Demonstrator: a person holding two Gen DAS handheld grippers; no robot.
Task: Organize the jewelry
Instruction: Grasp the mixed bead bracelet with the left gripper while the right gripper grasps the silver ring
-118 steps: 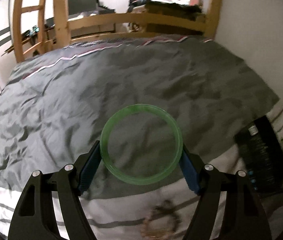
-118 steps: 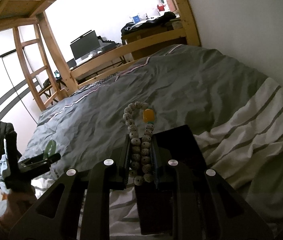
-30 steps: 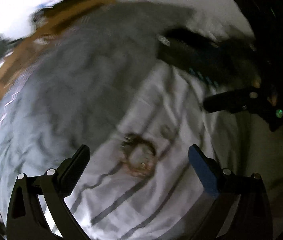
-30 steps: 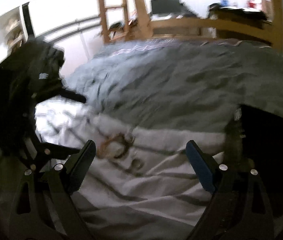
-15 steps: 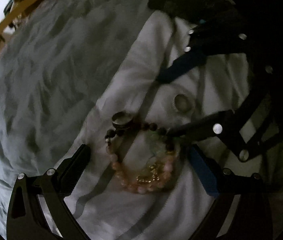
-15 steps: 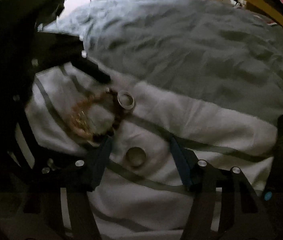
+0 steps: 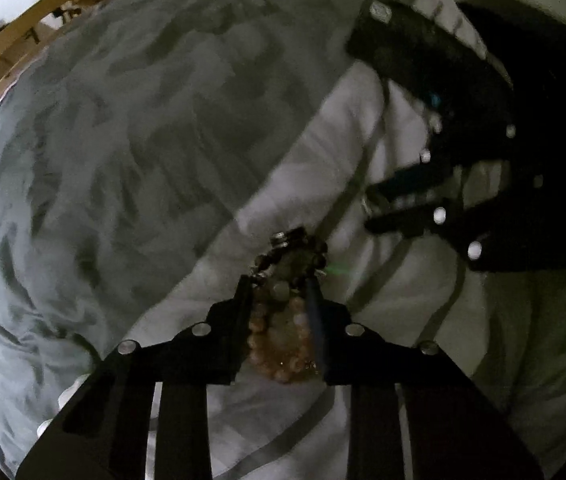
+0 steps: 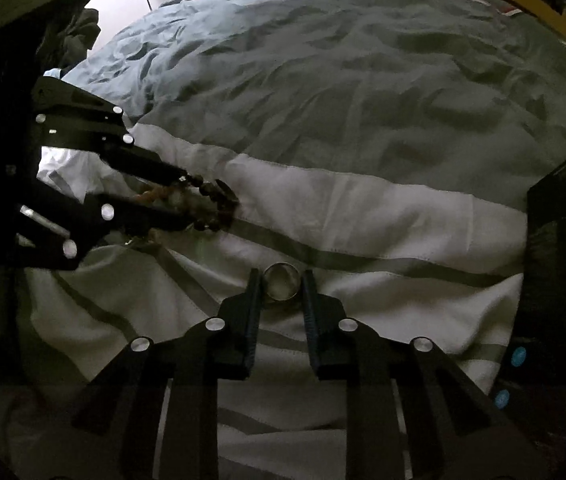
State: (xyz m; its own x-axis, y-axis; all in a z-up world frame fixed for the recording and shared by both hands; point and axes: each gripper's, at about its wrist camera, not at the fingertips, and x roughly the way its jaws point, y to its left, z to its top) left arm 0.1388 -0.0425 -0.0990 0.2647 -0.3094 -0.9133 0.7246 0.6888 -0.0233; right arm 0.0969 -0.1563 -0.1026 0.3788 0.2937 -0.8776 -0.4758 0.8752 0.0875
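While both tools point steeply down at the bed (image 8: 363, 208), two pieces of jewelry show on its white, grey-striped sheet: one beaded bracelet (image 7: 279, 332) and one silver ring (image 8: 281, 281). One black box (image 8: 563, 264) stands at the right edge of the right wrist view. On the left, the left gripper (image 7: 279, 300) has its jaws closing around the bracelet, whose pink beads are squeezed between the pads while darker beads bulge out past the tips. Just right of it, the right gripper (image 8: 281, 292) has its jaws closing on the ring, which sits upright between the two tips; whether the pads already press it I cannot tell. Grey duvet covers the far part of the bed.
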